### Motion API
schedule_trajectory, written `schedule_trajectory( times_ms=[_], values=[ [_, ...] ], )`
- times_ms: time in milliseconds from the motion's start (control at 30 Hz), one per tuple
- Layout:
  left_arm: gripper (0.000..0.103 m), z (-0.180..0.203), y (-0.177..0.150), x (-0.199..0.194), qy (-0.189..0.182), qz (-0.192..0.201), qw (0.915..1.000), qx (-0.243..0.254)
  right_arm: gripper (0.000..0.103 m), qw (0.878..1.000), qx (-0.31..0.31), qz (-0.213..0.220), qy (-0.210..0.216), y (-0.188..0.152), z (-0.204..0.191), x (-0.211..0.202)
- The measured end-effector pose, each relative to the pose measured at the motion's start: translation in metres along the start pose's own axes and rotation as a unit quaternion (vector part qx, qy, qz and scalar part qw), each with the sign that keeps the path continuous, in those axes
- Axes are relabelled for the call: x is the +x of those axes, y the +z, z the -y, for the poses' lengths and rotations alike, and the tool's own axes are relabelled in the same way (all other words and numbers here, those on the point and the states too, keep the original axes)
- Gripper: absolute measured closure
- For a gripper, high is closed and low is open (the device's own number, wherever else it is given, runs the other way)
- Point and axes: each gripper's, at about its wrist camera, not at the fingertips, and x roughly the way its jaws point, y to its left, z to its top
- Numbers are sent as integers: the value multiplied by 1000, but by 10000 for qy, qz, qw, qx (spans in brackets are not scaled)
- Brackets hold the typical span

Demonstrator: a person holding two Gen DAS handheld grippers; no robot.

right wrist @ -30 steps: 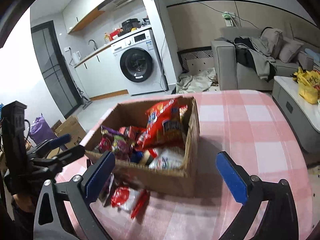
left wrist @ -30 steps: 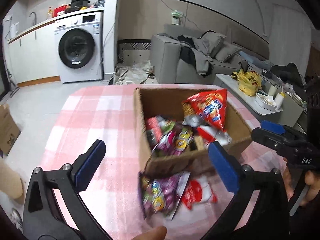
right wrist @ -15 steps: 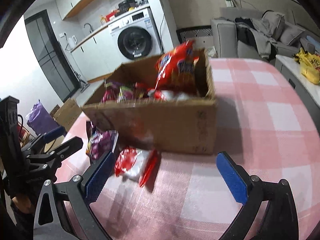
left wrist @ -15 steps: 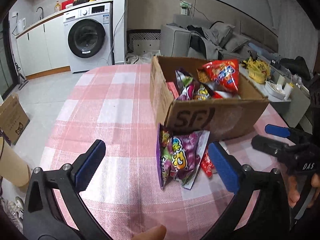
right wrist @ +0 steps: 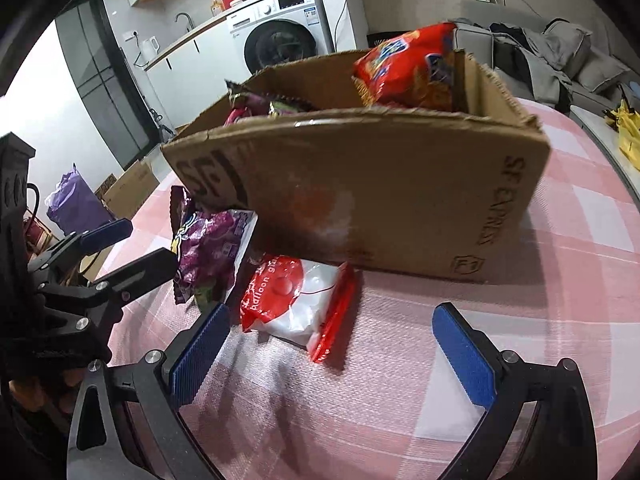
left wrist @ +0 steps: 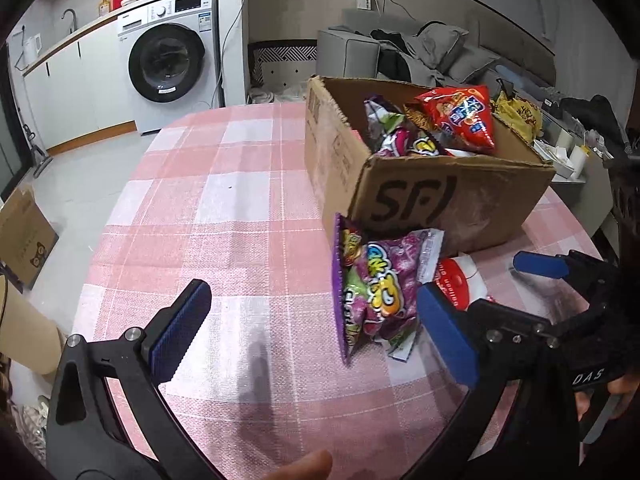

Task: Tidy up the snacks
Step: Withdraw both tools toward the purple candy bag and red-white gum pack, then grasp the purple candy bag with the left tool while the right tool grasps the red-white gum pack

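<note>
A table covered by a pink checked tablecloth (left wrist: 240, 216) was seen, and on it a cardboard box (left wrist: 448, 204) marked "SF" was taken as the landmark. Inside the box several snacks had already been gathered: a red chip bag (left wrist: 460, 116) stood upright against the far wall, and purple candy packets (left wrist: 396, 136) were piled nearer the front wall. That much of the sorting was judged done.

Two snacks were left outside. A purple candy bag (left wrist: 376, 292) was leaned against the front wall of the box at its corner, touching the cardboard. A red-and-white packet (right wrist: 296, 300) was laid flat on the cloth just beside it, also close to the front wall.

The left gripper (left wrist: 312, 328) was held in front of the box with its jaws spread wide and nothing between them; its right pad (left wrist: 446, 336) was seen just beside the purple candy bag. The right gripper (right wrist: 332, 356) was likewise held wide open and empty, in front of the box, with the red-and-white packet lying just ahead of its left pad (right wrist: 200, 354).

The task was judged mostly finished, with these two packets apparently remaining to be lifted into the box.
</note>
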Motion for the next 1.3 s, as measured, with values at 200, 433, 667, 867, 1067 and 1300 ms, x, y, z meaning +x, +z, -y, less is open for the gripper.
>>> schedule_trajectory(
  times_ms=[200,433,667,867,1067,1300],
  values=[
    [1,-12,0,5,-29,-44,9999,-156,0,9999,-105,-63,-81,-1,-10,13],
    [1,-22,2,10,-32,-43,9995,-309,0,9994,-107,-116,-298,2,-18,31],
    [1,-18,1,12,-101,-68,9995,-298,0,9992,167,-79,-362,0,4,28],
    [1,-7,-3,17,-184,-144,9995,-220,0,9980,346,-61,-531,-3,33,18],
    [1,5,-7,25,-273,-271,9991,-166,0,9963,426,-23,-745,-4,58,7],
    [1,21,-9,36,-316,-417,9986,-40,0,9962,404,-26,-773,-7,79,0]
  ],
)
